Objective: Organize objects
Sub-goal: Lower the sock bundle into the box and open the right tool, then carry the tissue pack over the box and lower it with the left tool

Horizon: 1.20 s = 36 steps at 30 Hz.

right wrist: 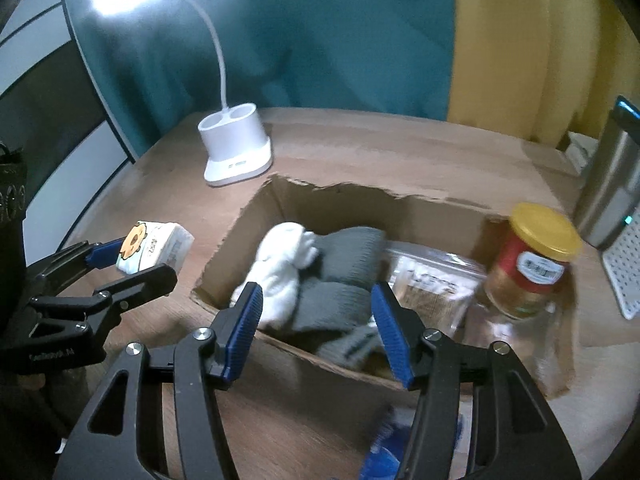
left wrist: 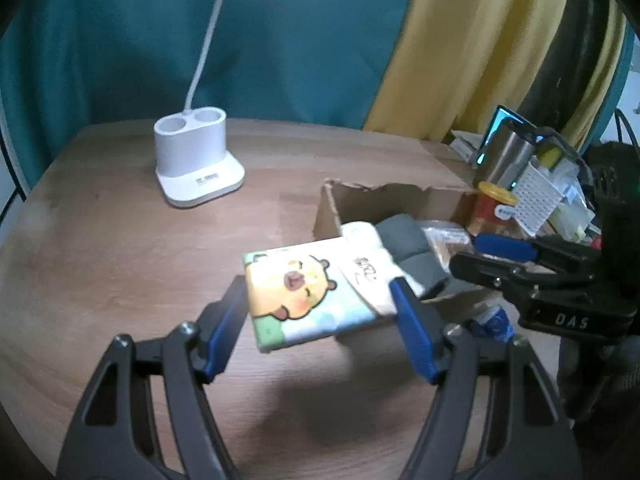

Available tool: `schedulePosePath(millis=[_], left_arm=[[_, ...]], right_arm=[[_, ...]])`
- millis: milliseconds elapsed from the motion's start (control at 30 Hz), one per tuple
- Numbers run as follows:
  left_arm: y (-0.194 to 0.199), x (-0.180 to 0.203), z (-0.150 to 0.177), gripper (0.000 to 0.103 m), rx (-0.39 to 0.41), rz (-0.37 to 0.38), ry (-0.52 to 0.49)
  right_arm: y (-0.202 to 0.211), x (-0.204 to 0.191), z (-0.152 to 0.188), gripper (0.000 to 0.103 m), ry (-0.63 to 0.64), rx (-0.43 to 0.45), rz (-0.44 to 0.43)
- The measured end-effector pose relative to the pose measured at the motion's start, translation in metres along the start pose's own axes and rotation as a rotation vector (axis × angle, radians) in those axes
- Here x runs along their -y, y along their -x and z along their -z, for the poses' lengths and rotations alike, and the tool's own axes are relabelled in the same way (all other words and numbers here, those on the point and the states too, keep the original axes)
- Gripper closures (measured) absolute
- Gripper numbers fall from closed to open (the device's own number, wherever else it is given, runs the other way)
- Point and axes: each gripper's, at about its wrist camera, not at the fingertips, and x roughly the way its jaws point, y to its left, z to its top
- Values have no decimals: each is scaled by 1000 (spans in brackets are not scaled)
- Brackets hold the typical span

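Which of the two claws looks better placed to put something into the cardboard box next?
The left claw, probably. It already grips the tissue pack with the cartoon bear, lifted off the table just beside the cardboard box. The right claw hangs open and empty over the socks in the box.

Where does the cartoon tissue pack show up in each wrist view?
Left wrist: tissue pack at centre, clamped between the left gripper pads, above the table.
Right wrist: tissue pack at left edge, in the left gripper, left of the cardboard box.
Shared landmark: white lamp base.
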Motion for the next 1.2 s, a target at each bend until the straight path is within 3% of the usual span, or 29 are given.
schedulePosePath(millis=[1200], left_arm=[[-19, 94, -7, 31, -27, 27, -108]], right_arm=[[58, 85, 42, 43, -118, 83, 45]])
